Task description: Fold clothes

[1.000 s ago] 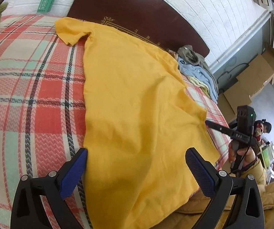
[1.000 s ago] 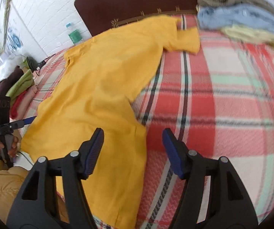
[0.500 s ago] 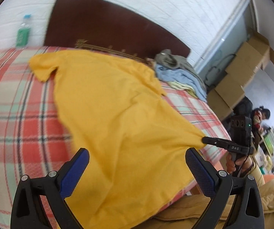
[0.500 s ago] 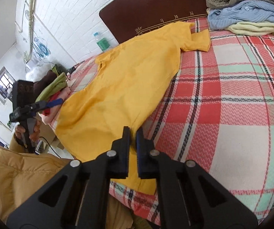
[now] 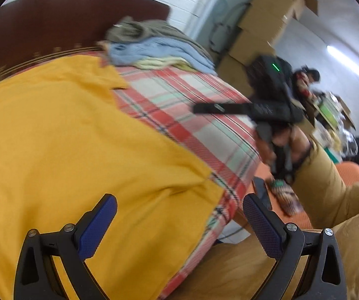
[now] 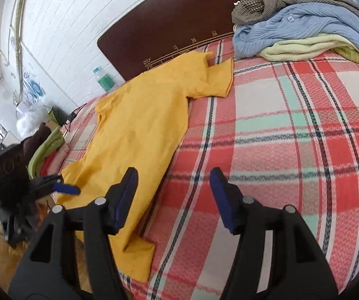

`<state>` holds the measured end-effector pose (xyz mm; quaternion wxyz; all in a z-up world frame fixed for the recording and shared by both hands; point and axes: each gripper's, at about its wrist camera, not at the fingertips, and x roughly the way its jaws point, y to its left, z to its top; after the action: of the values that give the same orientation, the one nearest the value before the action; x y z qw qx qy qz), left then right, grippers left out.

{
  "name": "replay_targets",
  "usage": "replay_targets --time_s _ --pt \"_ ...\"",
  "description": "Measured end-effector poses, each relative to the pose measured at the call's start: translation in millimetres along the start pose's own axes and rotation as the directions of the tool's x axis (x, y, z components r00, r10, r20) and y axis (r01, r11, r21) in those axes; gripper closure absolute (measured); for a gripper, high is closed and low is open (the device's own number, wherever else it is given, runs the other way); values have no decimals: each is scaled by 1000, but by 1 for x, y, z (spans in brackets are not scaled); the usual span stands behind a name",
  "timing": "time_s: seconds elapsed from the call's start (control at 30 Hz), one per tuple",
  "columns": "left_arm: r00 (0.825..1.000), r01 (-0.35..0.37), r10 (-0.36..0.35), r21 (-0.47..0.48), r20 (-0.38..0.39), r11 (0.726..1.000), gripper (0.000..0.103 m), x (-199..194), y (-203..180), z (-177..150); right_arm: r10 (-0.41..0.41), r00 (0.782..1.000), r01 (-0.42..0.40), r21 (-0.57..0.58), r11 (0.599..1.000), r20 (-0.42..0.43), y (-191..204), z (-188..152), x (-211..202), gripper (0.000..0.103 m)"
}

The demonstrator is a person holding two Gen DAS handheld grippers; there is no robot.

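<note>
**Both grippers open over the yellow shirt, hem hanging off the bed edge**

Nearest, bottom of the left wrist view: left gripper (image 5: 179,221) w/ fingers spread wide, nothing between them, hovering over the shirt's lower corner. Right gripper (image 6: 174,195) likewise wide open, gripping nothing, one finger above cloth, the other above bare blanket.

The yellow shirt (image 6: 141,125) lies flat, running from lower left to the headboard (image 6: 169,25) at top centre; its hem corner sits right at the edge of the plaid bed (image 6: 292,137).

Risks, as I read it: hem partly overhangs, so a one-sided tug could drag the shirt off the bed. Pinching only the top layer would skew the fold. Left view is blurred, so aim at the corner is uncertain.

Further back: clothes pile (image 6: 304,25) upper right, close to the far sleeve, which could snag there. Bottle (image 6: 104,80) by the headboard.

Containers: cardboard boxes (image 5: 267,25), top of left view; contents not visible.
</note>
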<state>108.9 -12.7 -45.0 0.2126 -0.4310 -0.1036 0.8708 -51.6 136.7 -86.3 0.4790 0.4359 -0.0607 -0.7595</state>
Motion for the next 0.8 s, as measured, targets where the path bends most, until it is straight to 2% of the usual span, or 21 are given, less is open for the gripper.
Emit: replay_targets --time_s 0.17,0.4,0.47,0.6,0.8 --pt "996 -28 32 44 -89 999 1 48 -19 23 -4 1000 4 51 999 4 -20 41 27 42" --pt "970 -169 173 37 -172 985 1 84 -17 24 -13 1000 14 120 993 -10 -42 89 70 42" --pt "965 -187 190 35 -180 982 2 86 -16 21 -27 999 29 134 991 -18 -49 101 84 41" --pt "969 -194 190 -7 -158 981 10 81 -8 19 -77 996 83 153 985 -43 -60 115 108 41" --pt "978 -174 164 -72 -127 982 25 73 3 17 -54 999 54 164 985 -8 -63 123 127 41"
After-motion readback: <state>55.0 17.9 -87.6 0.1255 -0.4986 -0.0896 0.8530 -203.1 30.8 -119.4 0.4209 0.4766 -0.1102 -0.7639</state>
